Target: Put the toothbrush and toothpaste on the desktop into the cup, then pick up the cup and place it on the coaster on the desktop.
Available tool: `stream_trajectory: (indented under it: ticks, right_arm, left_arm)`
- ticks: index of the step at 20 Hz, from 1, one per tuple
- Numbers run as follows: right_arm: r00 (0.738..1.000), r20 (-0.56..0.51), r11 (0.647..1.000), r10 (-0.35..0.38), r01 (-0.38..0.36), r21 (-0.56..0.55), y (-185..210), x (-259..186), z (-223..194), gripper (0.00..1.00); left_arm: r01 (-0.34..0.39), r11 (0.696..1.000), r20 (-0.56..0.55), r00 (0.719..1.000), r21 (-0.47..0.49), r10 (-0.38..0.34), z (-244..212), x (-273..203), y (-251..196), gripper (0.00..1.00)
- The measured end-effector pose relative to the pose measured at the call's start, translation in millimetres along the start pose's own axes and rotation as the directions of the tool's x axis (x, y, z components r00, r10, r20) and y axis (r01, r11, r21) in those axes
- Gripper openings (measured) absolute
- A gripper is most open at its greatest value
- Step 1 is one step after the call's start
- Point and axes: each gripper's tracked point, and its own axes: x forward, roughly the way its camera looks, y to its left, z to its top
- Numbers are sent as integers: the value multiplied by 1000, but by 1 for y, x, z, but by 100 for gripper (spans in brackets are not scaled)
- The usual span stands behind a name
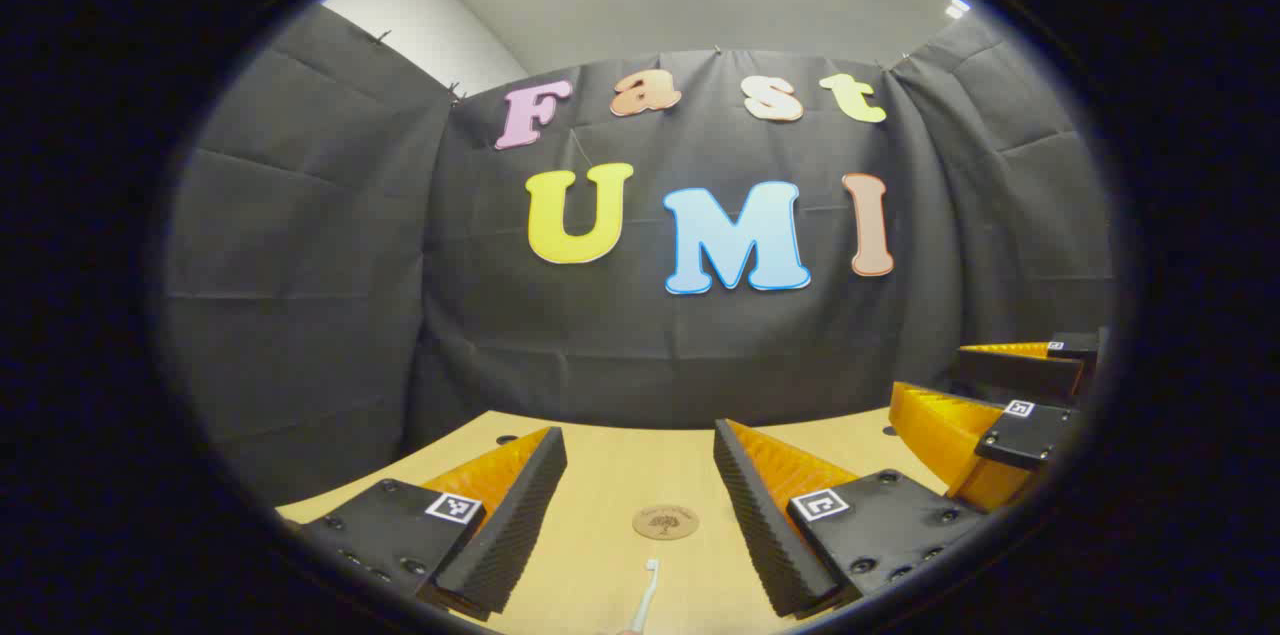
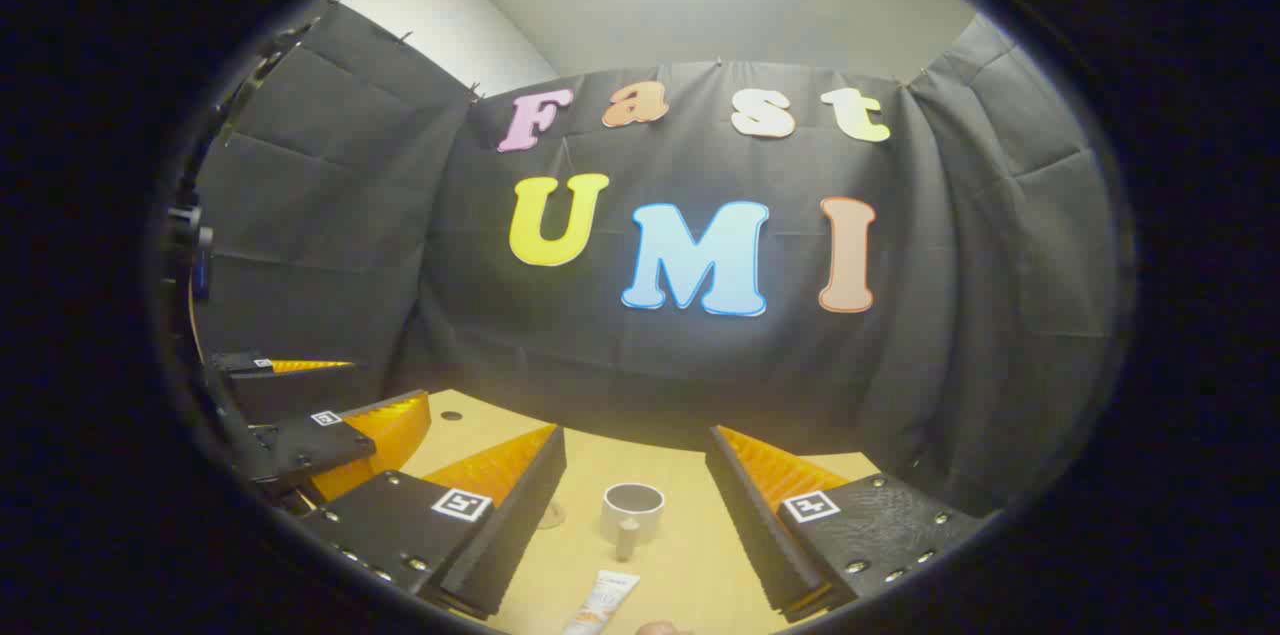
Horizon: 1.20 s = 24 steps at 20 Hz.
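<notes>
In the left gripper view my left gripper [image 1: 640, 475] stands open above the wooden desktop [image 1: 600, 455]. Between its fingers lie a round brown coaster [image 1: 665, 522] and, nearer, the white head of a toothbrush [image 1: 646, 595]. My right gripper [image 1: 1000, 395] shows at the right edge there. In the right gripper view my right gripper [image 2: 635, 475] is open too. A white cup [image 2: 632, 508] with its handle toward me stands upright between its fingers, and a toothpaste tube [image 2: 603, 601] lies nearer. The coaster [image 2: 550, 515] peeks out beside the left finger. The left gripper [image 2: 320, 415] is at the left.
The black cloth wall closes the booth close behind the desktop's far edge [image 1: 680, 423] and on both sides. Small dark holes [image 1: 507, 439] mark the desktop near its back corners.
</notes>
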Motion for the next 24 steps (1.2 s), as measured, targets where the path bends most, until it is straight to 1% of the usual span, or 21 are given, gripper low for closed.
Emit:
stream_trajectory:
  ticks: [1,2,3,4,5,7,8,10,12,13,14,15,16,17,18,19,20,21,22,23,24]
  right_arm:
    - [999,-29,1000,-17,17,1,-5,3,-5,90]
    - [999,-37,999,-33,33,5,-7,6,-5,90]
    - [998,-32,998,-57,57,9,-10,10,-2,90]
    - [994,-61,996,-88,89,8,-16,13,-3,90]
    - [987,-105,993,-121,122,2,-20,11,-11,90]
    - [980,-104,985,-169,172,16,-27,14,-16,90]
    - [974,-121,980,-191,196,29,-28,15,-18,90]
    - [960,-172,971,-222,233,45,-31,12,-33,90]
    - [950,-194,967,-243,254,36,-33,9,-38,90]
    - [949,-201,967,-243,253,28,-31,10,-39,90]
    - [947,-214,968,-240,250,21,-31,9,-41,93]
    - [946,-225,970,-235,244,14,-31,9,-43,90]
    - [945,-232,971,-231,240,8,-31,10,-43,88]
    - [944,-240,972,-225,233,4,-30,11,-44,90]
    - [941,-261,975,-214,223,2,-28,10,-49,93]
    - [936,-290,978,-198,208,5,-23,11,-56,90]
    - [930,-322,982,-176,190,13,-15,13,-65,90]
    - [921,-356,984,-159,179,24,-12,15,-72,90]
    - [912,-385,984,-144,172,39,-11,17,-77,94]
    - [904,-408,985,-128,165,56,-9,20,-82,90]
    - [896,-429,985,-117,161,68,-7,22,-87,90]
  left_arm:
    - [4,1000,-17,1000,11,-4,-4,7,1,98]
    - [11,1000,-25,1000,20,-11,-6,13,4,94]
    - [26,999,-25,999,21,-25,-5,17,7,96]
    - [37,999,-41,999,17,-36,-4,22,9,94]
    - [49,999,-60,997,12,-48,-6,28,12,96]
    - [96,995,-62,993,-9,-96,-6,33,11,96]
    - [113,993,-81,990,-20,-114,-9,38,11,96]
    - [153,988,-109,982,-39,-156,-17,46,11,96]
    - [170,984,-115,978,-45,-174,-20,49,14,96]
    - [171,984,-108,979,-46,-175,-21,51,16,96]
    - [173,984,-112,978,-46,-177,-23,53,18,99]
    - [177,983,-116,977,-42,-180,-25,55,17,99]
    - [185,982,-113,976,-41,-189,-25,57,15,96]
    - [204,978,-103,973,-41,-207,-23,58,9,94]
    - [210,977,-103,972,-34,-212,-23,59,6,96]
    - [208,978,-107,972,-23,-209,-26,60,6,99]
    - [215,977,-113,970,-18,-215,-28,63,4,94]
    - [218,976,-128,968,-16,-218,-31,64,1,96]
    - [220,975,-144,965,-20,-220,-36,64,0,99]
    - [233,972,-161,959,-29,-235,-41,63,-6,96]
    - [240,970,-178,954,-38,-243,-47,63,-9,96]
